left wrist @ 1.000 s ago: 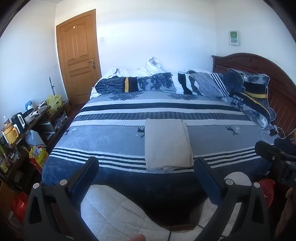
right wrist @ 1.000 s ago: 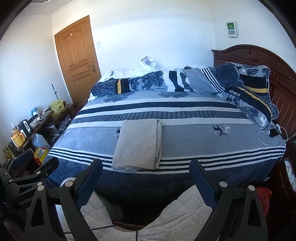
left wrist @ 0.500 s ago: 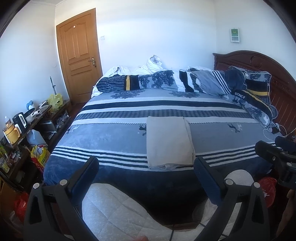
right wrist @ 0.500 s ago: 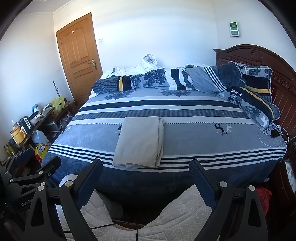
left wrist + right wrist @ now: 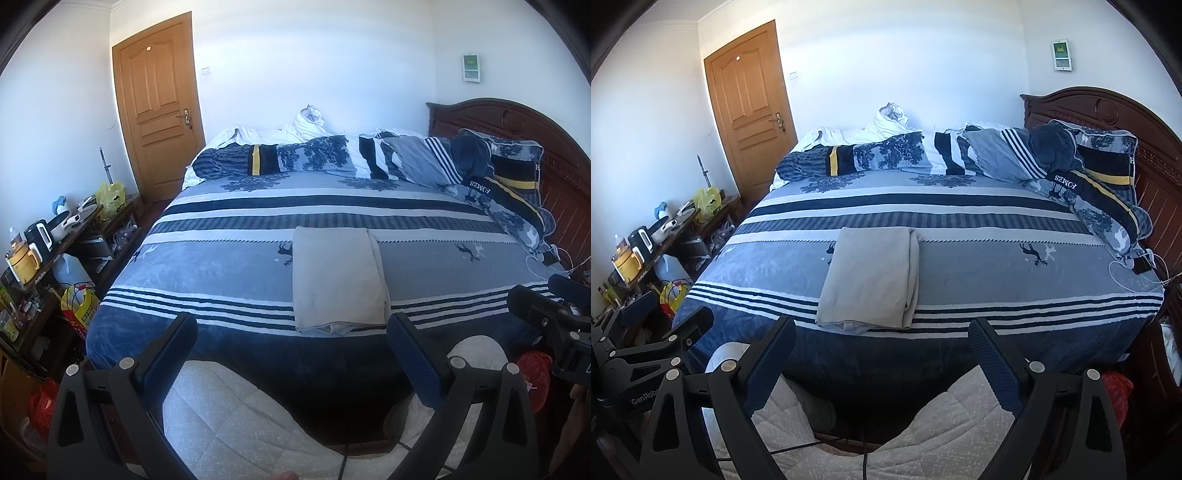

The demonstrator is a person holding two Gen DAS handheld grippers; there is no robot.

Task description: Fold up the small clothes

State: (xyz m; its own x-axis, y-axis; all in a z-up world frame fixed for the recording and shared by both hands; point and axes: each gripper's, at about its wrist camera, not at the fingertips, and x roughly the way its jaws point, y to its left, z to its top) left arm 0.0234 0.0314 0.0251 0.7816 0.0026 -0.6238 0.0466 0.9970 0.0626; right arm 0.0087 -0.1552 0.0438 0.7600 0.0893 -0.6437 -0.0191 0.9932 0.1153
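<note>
A folded beige garment (image 5: pixel 338 278) lies flat near the front edge of the blue striped bed (image 5: pixel 229 266); it also shows in the right wrist view (image 5: pixel 871 277). My left gripper (image 5: pixel 291 332) is open and empty, held back from the bed's front edge, well short of the garment. My right gripper (image 5: pixel 882 336) is open and empty, also back from the bed, with the garment ahead and slightly left. The right gripper shows at the right edge of the left wrist view (image 5: pixel 554 321), and the left gripper at the left edge of the right wrist view (image 5: pixel 653 350).
Pillows and bunched bedding (image 5: pixel 369 158) lie along the far side by the wooden headboard (image 5: pixel 517 122). A cluttered side table (image 5: pixel 44 240) stands at the left, a wooden door (image 5: pixel 159 107) behind it. The person's quilted white trousers (image 5: pixel 240 413) fill the foreground. Cables (image 5: pixel 1137 266) lie at the bed's right edge.
Both grippers have drawn slightly back and up from the bed; the garment lies unchanged. Both stay open.
</note>
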